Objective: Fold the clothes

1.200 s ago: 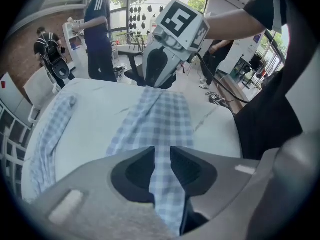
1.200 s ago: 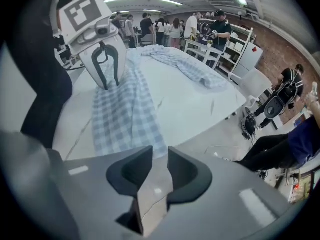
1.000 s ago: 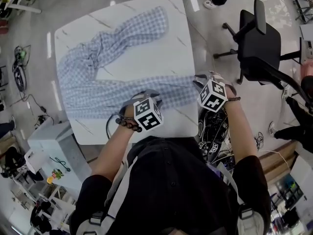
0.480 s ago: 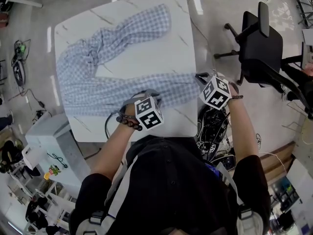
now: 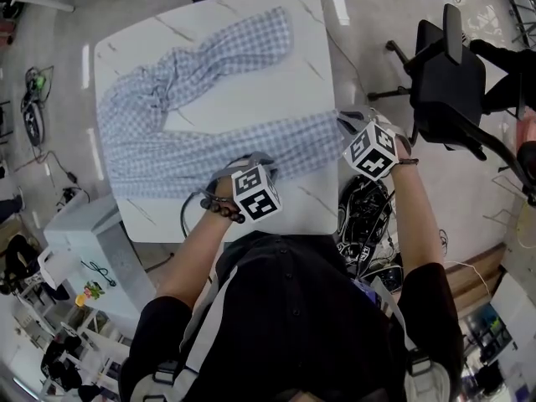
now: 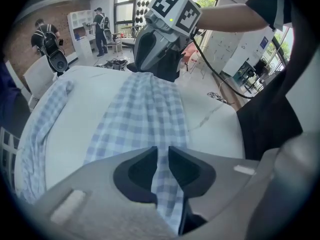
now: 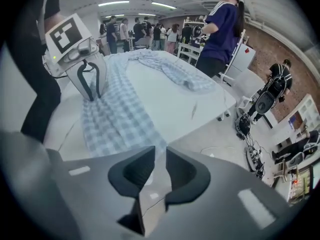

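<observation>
Now pinching a soft blue-and-white gingham garment (image 5: 167, 153) in both tools, spread flat but rumpled in a sideways V on a glossy white table (image 5: 276, 82) with grey veins and rounded corners. Clamping the left gripper (image 6: 163, 153) on the near band of cloth, dark matte pads almost together and 1 checked edge running straight through the slit. Nipping that band's right end, at the table's right edge, in the right gripper (image 7: 160, 154): jaws having just been easing open a little, 1 corner of cloth reaching between the tips, bare floor showing through the rest of the gap. Carrying a cube of black-and-white square markers on each tool. Taking in the whole V, a bead bracelet (image 5: 219, 210) and a black office chair (image 5: 444, 65) from the head view. Catching a person (image 7: 222, 29) in a dark blue top beside the table from the right gripper view.
</observation>
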`<state>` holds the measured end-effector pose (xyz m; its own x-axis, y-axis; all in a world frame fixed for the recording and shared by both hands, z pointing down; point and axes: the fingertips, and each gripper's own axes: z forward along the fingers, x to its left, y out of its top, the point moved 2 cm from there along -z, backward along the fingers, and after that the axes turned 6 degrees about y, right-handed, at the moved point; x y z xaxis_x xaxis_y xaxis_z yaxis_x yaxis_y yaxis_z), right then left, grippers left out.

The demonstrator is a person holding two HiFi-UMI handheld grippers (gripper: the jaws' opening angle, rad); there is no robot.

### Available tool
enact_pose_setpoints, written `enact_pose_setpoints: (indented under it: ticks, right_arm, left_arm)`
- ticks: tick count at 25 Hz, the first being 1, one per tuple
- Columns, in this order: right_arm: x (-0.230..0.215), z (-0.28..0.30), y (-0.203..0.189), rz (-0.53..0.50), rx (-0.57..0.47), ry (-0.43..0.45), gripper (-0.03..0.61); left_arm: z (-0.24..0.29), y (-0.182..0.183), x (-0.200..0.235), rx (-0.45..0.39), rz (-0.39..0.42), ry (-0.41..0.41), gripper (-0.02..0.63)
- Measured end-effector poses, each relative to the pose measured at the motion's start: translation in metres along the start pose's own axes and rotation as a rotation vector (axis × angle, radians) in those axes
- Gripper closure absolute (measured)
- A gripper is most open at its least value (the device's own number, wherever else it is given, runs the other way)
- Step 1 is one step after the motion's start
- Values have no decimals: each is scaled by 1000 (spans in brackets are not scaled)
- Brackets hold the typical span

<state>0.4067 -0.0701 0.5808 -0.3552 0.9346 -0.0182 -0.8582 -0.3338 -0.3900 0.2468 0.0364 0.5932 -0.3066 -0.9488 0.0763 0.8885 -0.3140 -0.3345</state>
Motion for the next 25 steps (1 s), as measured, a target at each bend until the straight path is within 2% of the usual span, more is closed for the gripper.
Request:
enact_pose_setpoints:
  ticks: [2,6,9,11,13,22,25]
  right_arm:
    - [4,-1,-4,-4,0,1,481]
    - [21,-6,-17,19,8,34,479]
    - [48,-8,-19,94,-23,131,472]
    - [65,-7,-21,162,-41,197,441]
    - [76,-4,-26,212,-35,226,440]
    - [77,4,-28,359,-66,226,476]
    - [81,1,-30,339,-75,191,519]
  left_arm:
    - [-1,0,-1,1,4,-2,529]
    - [-8,3,0,-29,-9,-3,525]
    - [-12,5,-3,-46,-25,-10,524]
    - [-12,4,-8,-42,-18,-16,517]
    - [-10,4,-12,-39,-10,-19,515]
    - [1,-3,-19,-9,22,-17,515]
    - [0,-3,-20,-11,27,-11,515]
